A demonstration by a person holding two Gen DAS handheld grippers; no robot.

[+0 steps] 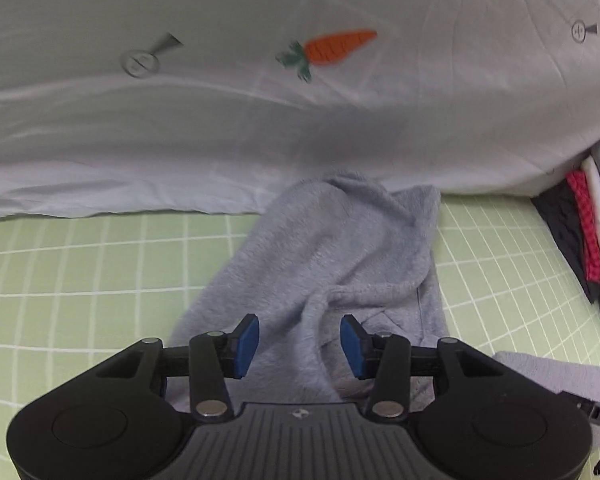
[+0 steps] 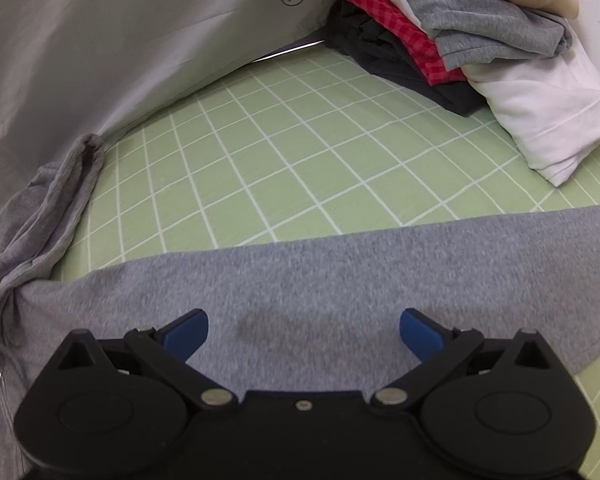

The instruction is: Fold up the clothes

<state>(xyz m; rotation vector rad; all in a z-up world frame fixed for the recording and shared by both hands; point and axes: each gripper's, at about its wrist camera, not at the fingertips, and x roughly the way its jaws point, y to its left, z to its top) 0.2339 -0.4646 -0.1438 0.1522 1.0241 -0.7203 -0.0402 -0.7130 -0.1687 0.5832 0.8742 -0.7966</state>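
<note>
A grey fleece garment (image 1: 332, 248) lies crumpled on the green checked sheet (image 1: 80, 272), its inner fluffy side up. My left gripper (image 1: 300, 344) hovers over its near end with the blue pads (image 1: 247, 340) apart. A raised fold of the fabric runs between them, and neither pad presses on it. In the right wrist view a flat grey part of the garment (image 2: 340, 264) stretches across the sheet (image 2: 280, 152). My right gripper (image 2: 304, 334) stands wide open just above it with nothing gripped. The garment's bunched part (image 2: 48, 220) lies at the left.
A white duvet (image 1: 220, 128) with a carrot patch (image 1: 340, 46) borders the far side of the sheet. A stack of folded clothes (image 2: 460, 40) in grey, red check, black and white sits at the far right, also visible as the stack (image 1: 584, 232) in the left wrist view.
</note>
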